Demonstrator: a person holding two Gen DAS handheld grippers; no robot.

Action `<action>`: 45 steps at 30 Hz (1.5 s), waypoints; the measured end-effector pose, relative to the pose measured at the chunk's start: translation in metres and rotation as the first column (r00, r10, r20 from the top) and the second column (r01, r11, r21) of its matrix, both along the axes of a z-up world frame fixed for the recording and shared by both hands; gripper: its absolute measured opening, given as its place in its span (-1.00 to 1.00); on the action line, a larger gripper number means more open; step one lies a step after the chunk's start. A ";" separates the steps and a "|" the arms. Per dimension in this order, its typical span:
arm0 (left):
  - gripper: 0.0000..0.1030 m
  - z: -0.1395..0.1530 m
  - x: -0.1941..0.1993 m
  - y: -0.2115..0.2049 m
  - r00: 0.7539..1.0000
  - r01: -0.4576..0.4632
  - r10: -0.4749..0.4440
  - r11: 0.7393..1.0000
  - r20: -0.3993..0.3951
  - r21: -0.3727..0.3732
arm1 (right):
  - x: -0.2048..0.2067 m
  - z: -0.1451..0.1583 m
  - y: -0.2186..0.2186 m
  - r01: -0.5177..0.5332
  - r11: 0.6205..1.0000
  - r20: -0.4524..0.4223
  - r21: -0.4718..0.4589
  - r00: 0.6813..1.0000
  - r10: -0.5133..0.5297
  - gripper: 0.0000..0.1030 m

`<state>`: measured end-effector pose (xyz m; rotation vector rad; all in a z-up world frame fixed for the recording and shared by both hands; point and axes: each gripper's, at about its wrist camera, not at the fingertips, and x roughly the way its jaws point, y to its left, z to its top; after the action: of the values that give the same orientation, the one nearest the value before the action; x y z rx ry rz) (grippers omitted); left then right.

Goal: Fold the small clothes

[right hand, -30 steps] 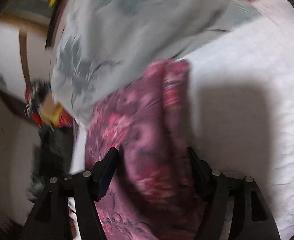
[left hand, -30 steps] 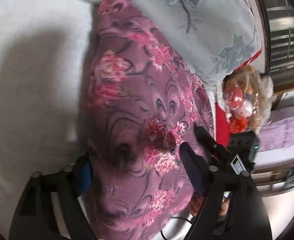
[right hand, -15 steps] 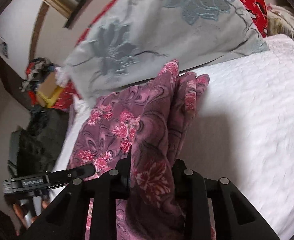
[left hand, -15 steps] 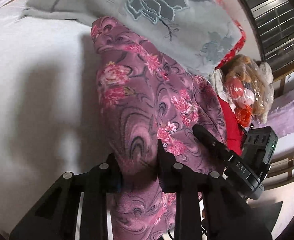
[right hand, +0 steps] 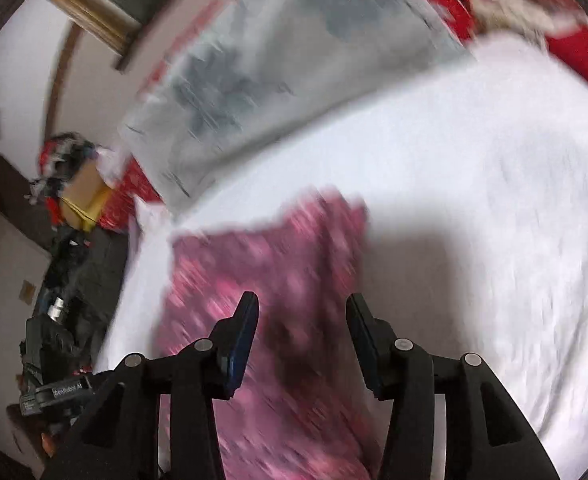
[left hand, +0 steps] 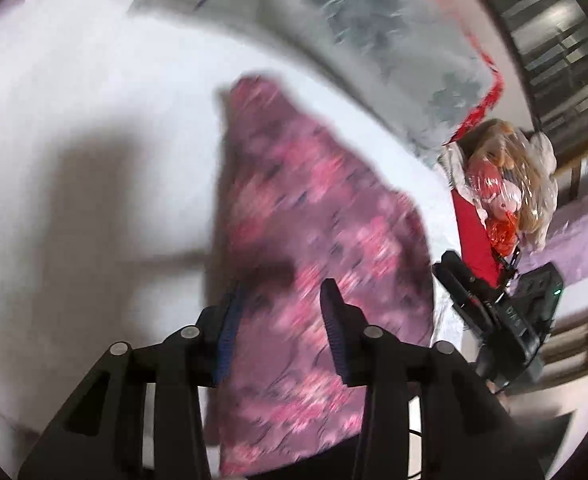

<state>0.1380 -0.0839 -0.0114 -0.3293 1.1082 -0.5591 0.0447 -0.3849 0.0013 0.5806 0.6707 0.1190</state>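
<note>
A purple garment with pink flowers (left hand: 317, 232) lies on the white bed (left hand: 74, 140), folded into a narrower band; both views are motion-blurred. My left gripper (left hand: 282, 300) is open above its near end, with cloth showing between the fingers but not pinched. In the right wrist view the same garment (right hand: 278, 256) lies below my right gripper (right hand: 301, 316), which is open too, fingers apart over the cloth. The right gripper's body (left hand: 505, 312) shows at the right of the left wrist view.
A grey pillow with a dark flower print (left hand: 373, 40) lies at the head of the bed, also in the right wrist view (right hand: 278, 60). A plastic-wrapped doll (left hand: 505, 188) stands beside the bed. Red fabric (right hand: 573, 32) lies past the pillow.
Both grippers were shut on the garment half a second ago; now both have opened and pulled back. The garment has dropped flat onto the bed, away from the pillow.
</note>
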 end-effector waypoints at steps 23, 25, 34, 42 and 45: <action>0.12 -0.014 0.025 -0.061 0.985 -0.060 -0.006 0.925 0.171 0.376 | -0.008 -0.003 0.035 -0.190 0.946 -0.043 -0.262 0.982 0.185 -0.56; 0.12 -0.008 0.015 -0.058 0.983 -0.064 -0.009 0.921 0.185 0.383 | -0.017 -0.003 0.040 -0.198 0.940 -0.036 -0.278 0.980 0.196 -0.56; 0.20 -0.029 -0.022 -0.036 0.993 -0.034 -0.015 0.914 0.117 0.403 | -0.030 -0.028 0.041 -0.166 0.918 -0.139 -0.360 0.983 0.123 -0.30; 0.53 -0.058 -0.055 -0.010 0.997 -0.043 0.021 0.941 0.068 0.335 | -0.060 -0.057 0.051 -0.259 0.860 -0.214 -0.440 0.960 0.179 -0.30; 0.51 -0.044 -0.047 0.000 0.999 -0.050 0.043 0.964 0.029 0.263 | -0.055 -0.033 0.037 -0.219 0.909 -0.182 -0.353 0.970 0.163 -0.25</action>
<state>0.0906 -0.0842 -0.0553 -0.1165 1.1343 -0.3667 -0.0105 -0.3476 -0.0314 0.1568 0.8719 0.1291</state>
